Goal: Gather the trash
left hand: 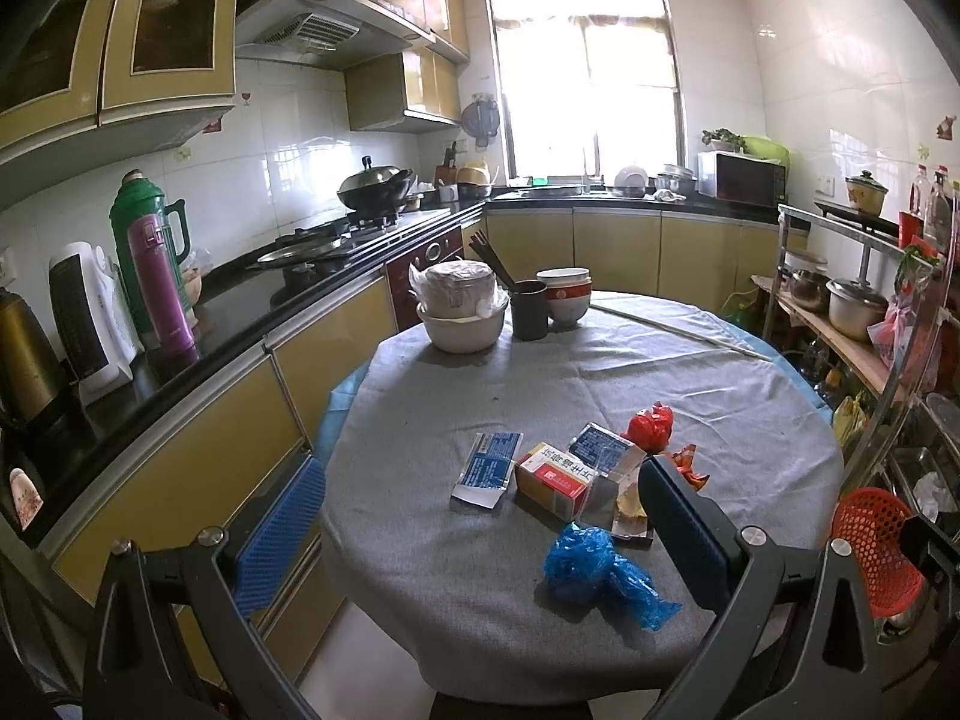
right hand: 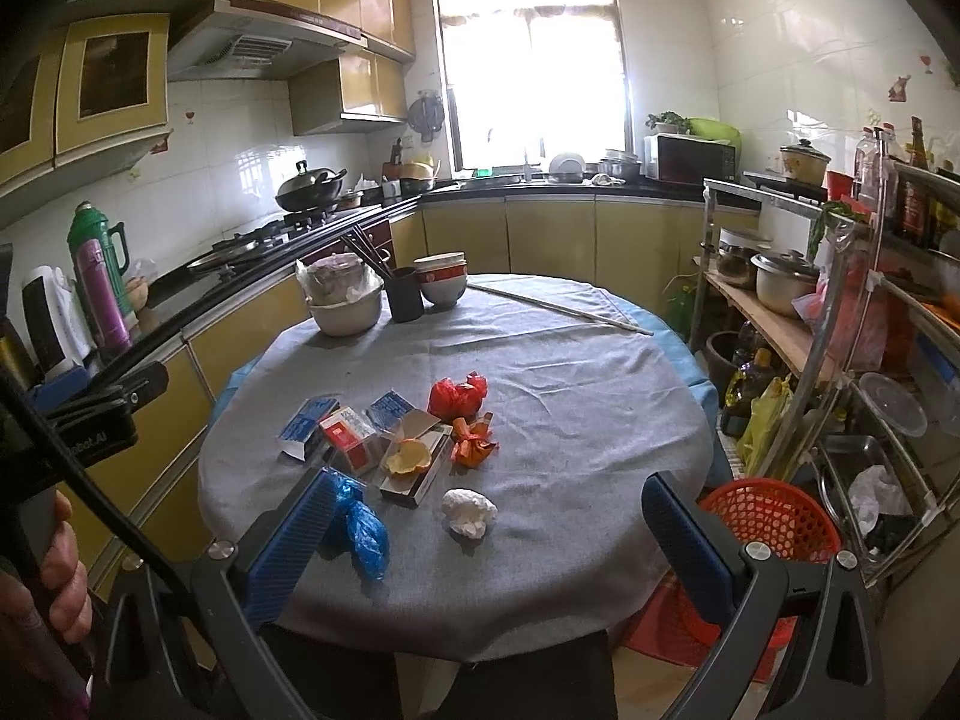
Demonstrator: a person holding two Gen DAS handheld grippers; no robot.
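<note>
Trash lies on the round table's grey cloth (right hand: 570,372): a crumpled blue plastic bag (right hand: 360,525) (left hand: 591,564), a white paper wad (right hand: 468,511), a red plastic bag (right hand: 457,397) (left hand: 649,425), an orange wrapper (right hand: 473,443), a red-and-white medicine box (right hand: 349,438) (left hand: 552,477), blue-and-white packets (left hand: 487,468) (right hand: 306,425) and orange peel on a flat box (right hand: 409,457). My left gripper (left hand: 480,534) is open and empty above the near table edge. My right gripper (right hand: 492,546) is open and empty, with the paper wad between its fingers' line of sight. A red mesh basket (right hand: 771,519) (left hand: 873,546) stands beside the table at right.
Bowls, a covered pot (right hand: 345,300) and a dark cup with chopsticks (right hand: 403,294) stand at the table's far side. A long stick (right hand: 558,303) lies on the far right. A counter with flasks (left hand: 159,276) runs along the left. A metal rack (right hand: 840,312) with pots stands right.
</note>
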